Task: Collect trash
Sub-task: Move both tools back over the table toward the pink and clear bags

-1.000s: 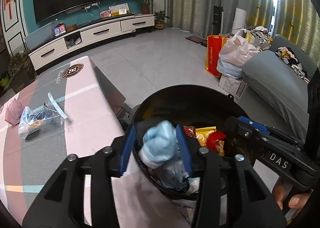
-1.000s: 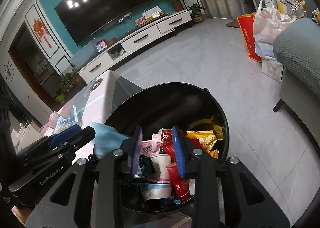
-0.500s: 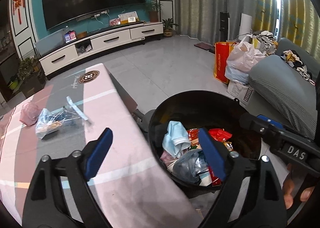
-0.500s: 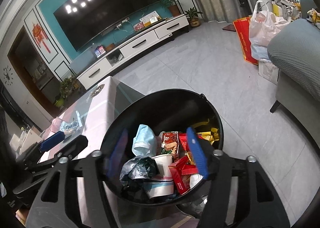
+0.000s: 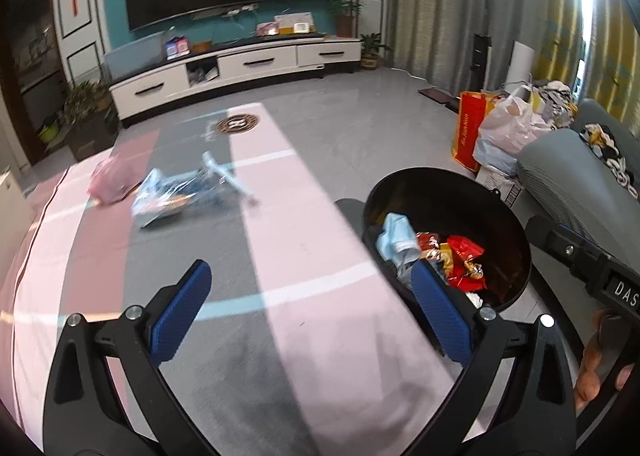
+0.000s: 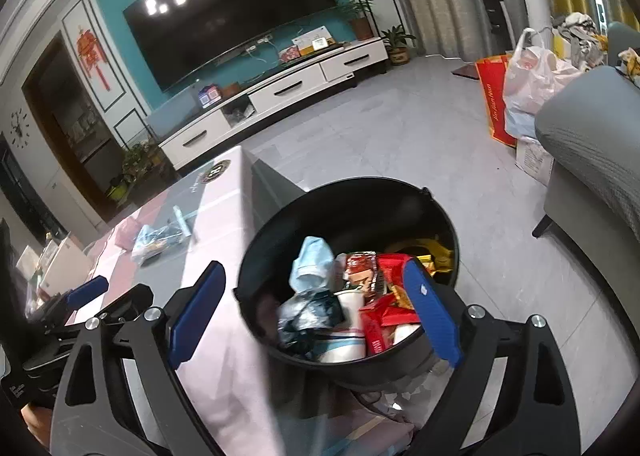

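Left tongs (image 5: pixel 310 314) spreading wide, nothing between the blue pads, above the pink-and-grey striped tabletop (image 5: pixel 304 240). Right tongs (image 6: pixel 316 314) also opening, empty, over the black bin (image 6: pixel 436 207) beside the tabletop edge. In the bin: crumpled pale blue mask (image 6: pixel 312 262), dark plastic wad (image 6: pixel 310 314), white cup (image 6: pixel 352 306), red and yellow snack wrappers (image 6: pixel 384 314). Left on the tabletop: clear blue-tinted wrapper (image 5: pixel 172 191), blurred, just beside a pink crumpled bag (image 5: pixel 112 181).
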`<move>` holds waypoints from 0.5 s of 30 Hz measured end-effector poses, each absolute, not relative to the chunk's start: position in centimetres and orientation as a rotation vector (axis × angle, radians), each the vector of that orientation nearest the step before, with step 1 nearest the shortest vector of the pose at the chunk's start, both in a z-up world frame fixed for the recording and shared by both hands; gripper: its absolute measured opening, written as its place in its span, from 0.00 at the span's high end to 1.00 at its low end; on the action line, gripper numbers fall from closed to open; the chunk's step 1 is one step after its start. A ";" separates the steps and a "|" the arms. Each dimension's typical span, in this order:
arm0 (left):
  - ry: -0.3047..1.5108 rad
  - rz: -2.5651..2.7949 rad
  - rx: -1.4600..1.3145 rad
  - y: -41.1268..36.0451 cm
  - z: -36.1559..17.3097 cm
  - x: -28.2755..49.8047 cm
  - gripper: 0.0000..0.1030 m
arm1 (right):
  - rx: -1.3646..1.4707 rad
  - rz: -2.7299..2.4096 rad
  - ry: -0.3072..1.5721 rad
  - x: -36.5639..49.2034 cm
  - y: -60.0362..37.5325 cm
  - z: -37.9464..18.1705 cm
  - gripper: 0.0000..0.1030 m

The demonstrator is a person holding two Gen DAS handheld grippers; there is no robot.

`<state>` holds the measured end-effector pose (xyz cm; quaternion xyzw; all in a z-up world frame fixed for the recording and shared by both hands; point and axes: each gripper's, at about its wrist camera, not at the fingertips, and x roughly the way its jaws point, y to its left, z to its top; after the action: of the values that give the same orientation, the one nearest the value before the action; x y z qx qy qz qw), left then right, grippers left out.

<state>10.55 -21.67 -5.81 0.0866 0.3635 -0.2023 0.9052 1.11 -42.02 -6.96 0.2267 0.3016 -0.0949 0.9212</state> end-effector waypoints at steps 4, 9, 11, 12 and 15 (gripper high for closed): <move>0.757 -0.389 0.148 -19.1 -5.3 10.1 0.03 | 0.445 -0.172 0.623 1.5 -40.2 -6.2 0.13; 0.760 -0.366 0.104 -16.0 -4.9 9.9 0.03 | 0.403 -0.138 0.630 2.3 -37.4 -5.3 0.13; 0.761 -0.355 0.091 -14.9 -4.8 9.9 0.03 | 0.383 -0.122 0.632 2.7 -36.2 -5.0 0.13; 0.764 -0.351 0.081 -14.2 -4.9 10.0 0.03 | 0.376 -0.115 0.634 3.0 -35.7 -4.8 0.13; 0.782 -0.343 0.043 -11.8 -5.2 10.3 0.03 | 0.347 -0.089 0.648 3.8 -33.9 -4.7 0.13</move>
<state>10.35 -11.80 -5.25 0.0207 0.3790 -0.1663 0.9101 3.83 -33.95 -4.65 0.1696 0.3168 -0.0435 0.9322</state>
